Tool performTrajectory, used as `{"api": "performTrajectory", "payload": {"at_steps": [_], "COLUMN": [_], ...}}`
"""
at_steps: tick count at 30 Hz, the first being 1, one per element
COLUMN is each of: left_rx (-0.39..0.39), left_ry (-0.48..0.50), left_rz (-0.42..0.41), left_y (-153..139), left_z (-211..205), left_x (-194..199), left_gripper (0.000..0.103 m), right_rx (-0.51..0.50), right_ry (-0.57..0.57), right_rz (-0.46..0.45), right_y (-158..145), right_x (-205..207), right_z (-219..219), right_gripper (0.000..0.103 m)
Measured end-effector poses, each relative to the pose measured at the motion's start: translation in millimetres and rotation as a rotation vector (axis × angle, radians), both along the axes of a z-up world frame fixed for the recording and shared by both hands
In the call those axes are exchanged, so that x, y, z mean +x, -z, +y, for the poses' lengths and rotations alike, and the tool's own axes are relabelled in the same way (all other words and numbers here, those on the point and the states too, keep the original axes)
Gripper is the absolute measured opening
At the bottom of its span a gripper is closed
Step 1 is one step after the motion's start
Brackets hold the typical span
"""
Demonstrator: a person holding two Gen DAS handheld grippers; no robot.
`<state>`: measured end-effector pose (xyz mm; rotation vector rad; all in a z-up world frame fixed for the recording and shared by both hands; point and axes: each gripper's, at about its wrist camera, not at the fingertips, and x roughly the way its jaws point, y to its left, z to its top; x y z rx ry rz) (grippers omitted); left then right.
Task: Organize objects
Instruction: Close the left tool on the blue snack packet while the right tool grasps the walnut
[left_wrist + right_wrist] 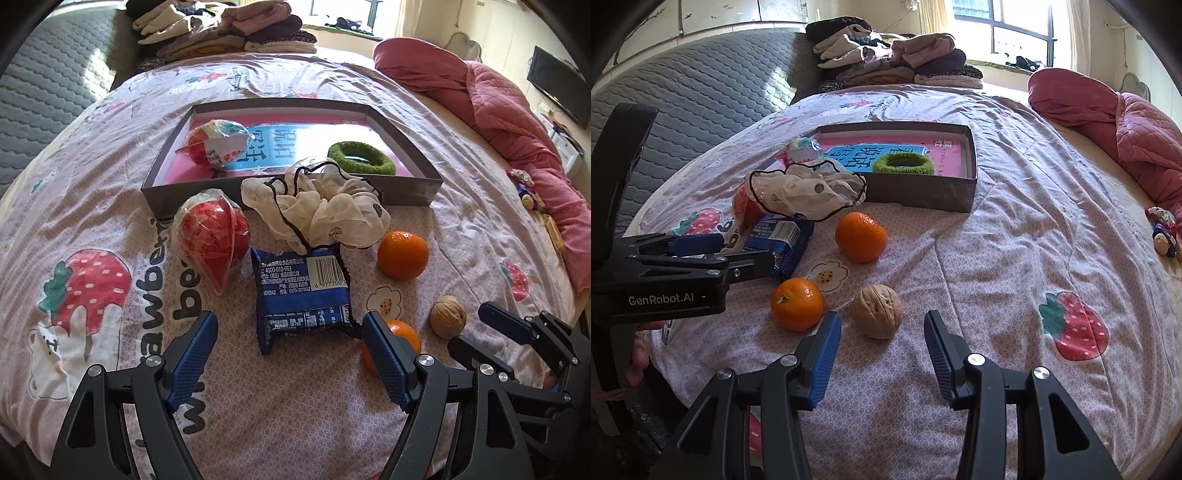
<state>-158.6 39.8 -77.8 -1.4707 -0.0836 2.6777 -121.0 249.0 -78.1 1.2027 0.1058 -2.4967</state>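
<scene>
Nearest to me, my left tool (290,338) is spread wide and holds nothing; its blue pads flank the near end of the blue snack packet (303,291), which lies flat on the bedspread (258,406). My right tool (882,334) is likewise wide open and empty, with the walnut (877,310) sitting just ahead between its fingers. Neither tool is touching its target, as far as I can tell.

Beside the walnut lies the near tangerine (798,304), close against the left tool's right finger. A second tangerine (861,236) rests further on. To the left of the packet is a wrapped red toy egg (212,240). A white scrunchie (317,206) with dark trim overlaps the packet's far edge and leans against the box wall.

Beyond stands the grey box (295,195), already holding another wrapped egg (216,142) and a green ring (360,157).

Judgement: the step in hand is a pick-up, packet and walnut being the candidates. For the packet, I would lower squarely and close across its width, watching the scrunchie's cord, which may drag along. The walnut is round and hard; I would centre it well between the pads before closing, lest it roll out across the soft bedding.
</scene>
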Motion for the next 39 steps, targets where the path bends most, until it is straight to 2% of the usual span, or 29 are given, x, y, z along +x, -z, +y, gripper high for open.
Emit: {"api": "performTrajectory", "payload": {"at_steps": [29, 39], "left_rx": [0.031, 0.017], "left_ry": [-0.092, -0.092], "left_rz": [-0.032, -0.03], "left_y": [20.5, 23.9], "left_z": [0.9, 3.6], "left_x": [-22.3, -26.2], "left_gripper": [0.082, 0.077], "right_rx": [0.039, 0.042], "right_ry": [-0.008, -0.022], "right_rz": [0.022, 0.044], "right_y": [17.1, 19.3], "right_x": [-15.3, -16.0], "right_z": [-11.3, -16.5], "right_gripper": [0.046, 0.035]}}
